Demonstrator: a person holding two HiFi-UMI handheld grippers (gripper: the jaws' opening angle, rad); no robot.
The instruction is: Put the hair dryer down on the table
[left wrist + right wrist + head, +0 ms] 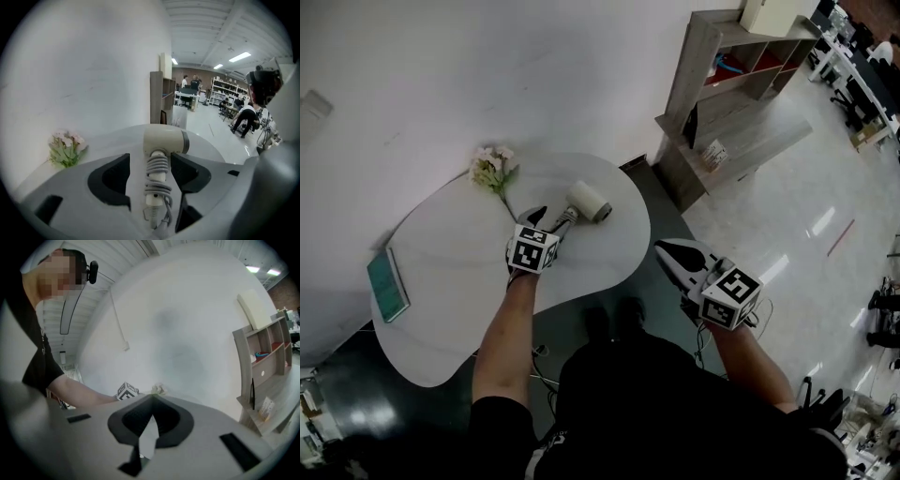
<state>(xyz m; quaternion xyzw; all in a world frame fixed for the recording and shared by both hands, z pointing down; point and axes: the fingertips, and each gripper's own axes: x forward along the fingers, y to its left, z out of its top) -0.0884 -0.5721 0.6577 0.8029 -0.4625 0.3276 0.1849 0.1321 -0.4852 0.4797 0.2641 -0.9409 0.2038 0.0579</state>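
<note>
The cream hair dryer [589, 201] lies on the white table [450, 281], its grey cord wound round the handle. My left gripper [550, 220] hovers at the handle end, open. In the left gripper view the handle of the hair dryer [161, 140] runs between the spread jaws of the left gripper [151, 159], and a gap shows on the left side. My right gripper [667, 249] hangs off the table's right edge, over the floor. In the right gripper view, the right gripper [151, 399] has its jaws meeting at the tips with nothing between them.
A bunch of pale flowers [492, 169] lies at the table's far edge by the wall. A green book [388, 284] rests at the table's left end. A wooden shelf unit [731, 84] stands to the right. People sit at desks far off in the room.
</note>
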